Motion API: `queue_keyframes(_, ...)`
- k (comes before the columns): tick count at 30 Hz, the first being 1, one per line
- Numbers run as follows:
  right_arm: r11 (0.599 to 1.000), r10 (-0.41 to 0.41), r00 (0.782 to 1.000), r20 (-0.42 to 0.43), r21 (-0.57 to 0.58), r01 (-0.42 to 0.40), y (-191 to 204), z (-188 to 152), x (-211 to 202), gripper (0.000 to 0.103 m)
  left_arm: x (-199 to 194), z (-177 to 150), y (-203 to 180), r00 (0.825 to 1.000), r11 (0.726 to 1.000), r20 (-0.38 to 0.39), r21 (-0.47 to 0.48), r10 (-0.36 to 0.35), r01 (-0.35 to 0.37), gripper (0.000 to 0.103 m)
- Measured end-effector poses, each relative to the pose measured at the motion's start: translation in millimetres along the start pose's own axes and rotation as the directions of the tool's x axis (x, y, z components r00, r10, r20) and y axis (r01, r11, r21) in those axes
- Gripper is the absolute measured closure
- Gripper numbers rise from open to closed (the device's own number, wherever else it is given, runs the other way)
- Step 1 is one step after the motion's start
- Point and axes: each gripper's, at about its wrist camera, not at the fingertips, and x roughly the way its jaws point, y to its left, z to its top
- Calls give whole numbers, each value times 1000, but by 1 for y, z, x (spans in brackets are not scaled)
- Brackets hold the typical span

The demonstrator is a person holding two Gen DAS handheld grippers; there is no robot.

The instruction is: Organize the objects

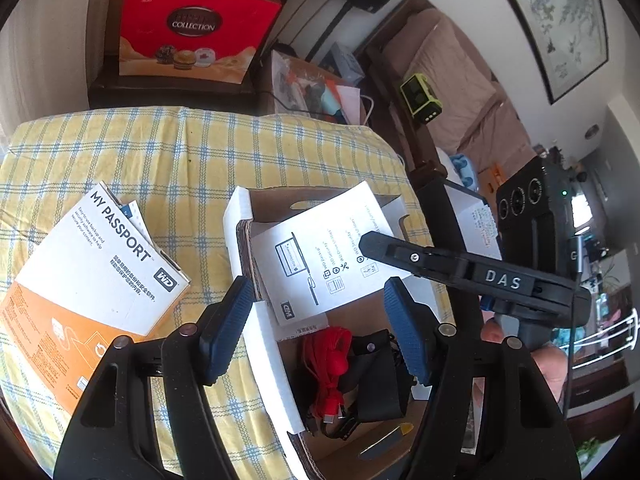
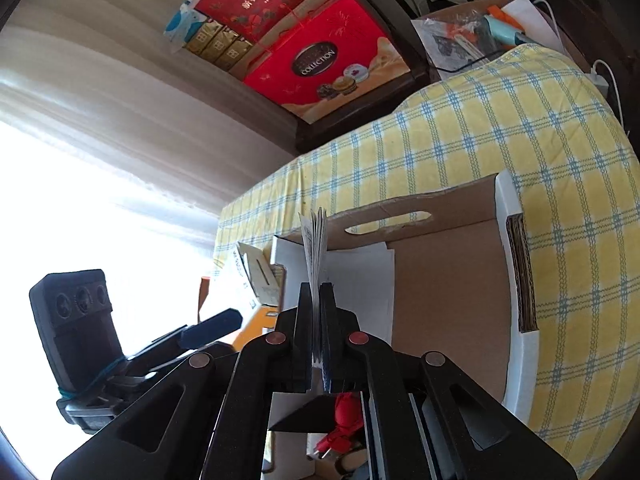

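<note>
An open cardboard box (image 1: 236, 216) with white outer walls stands on the yellow checked cloth (image 1: 160, 152). A red cable (image 1: 332, 360) and a black strap (image 1: 376, 380) lie inside it. My right gripper (image 1: 368, 242) is shut on a white WD leaflet (image 1: 320, 248), holding it over the box. In the right wrist view the leaflet (image 2: 316, 248) stands edge-on between the closed jaws of that gripper (image 2: 317, 292), above the box (image 2: 516, 272). My left gripper (image 1: 318, 330) is open, its blue pads either side of the box's near-left wall, pressing on nothing.
A white and orange "My Passport" carton (image 1: 104, 264) lies on the cloth left of the box. Behind the table stand a red gift bag (image 1: 192, 28) and a box of clutter (image 1: 308, 84). A sofa with a green device (image 1: 420, 98) is at the right.
</note>
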Motion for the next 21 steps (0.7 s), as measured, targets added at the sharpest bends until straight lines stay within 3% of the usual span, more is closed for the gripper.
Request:
queue_keyframes(4,994,-100,995,-11,-47,100,-5,-6,7,100,3,0,-2,1000,1000,-7,10,3,-3,39)
queue_keyframes(8,963,-235,972,0,-136,232,-5,-11,11,95,9,-3,-7,1000,999,-15,26,20,-20,39)
queue_keyframes(13,887,-400,916,21,-240,393,-5,-12,20,81,13,-6,-18,998,995,-16,74,67,-65,35)
queue_keyframes(16,839,-480,876,49,-268,474,-5,-11,18,80,14,-7,-25,994,988,-11,111,113,-111,29)
queue_keyframes(19,819,-505,861,69,-276,503,-6,-12,8,77,14,-9,-31,988,977,3,145,156,-155,25)
queue_keyframes(21,826,-488,869,83,-277,490,-4,-13,-3,76,11,-10,-32,985,972,13,158,171,-171,24)
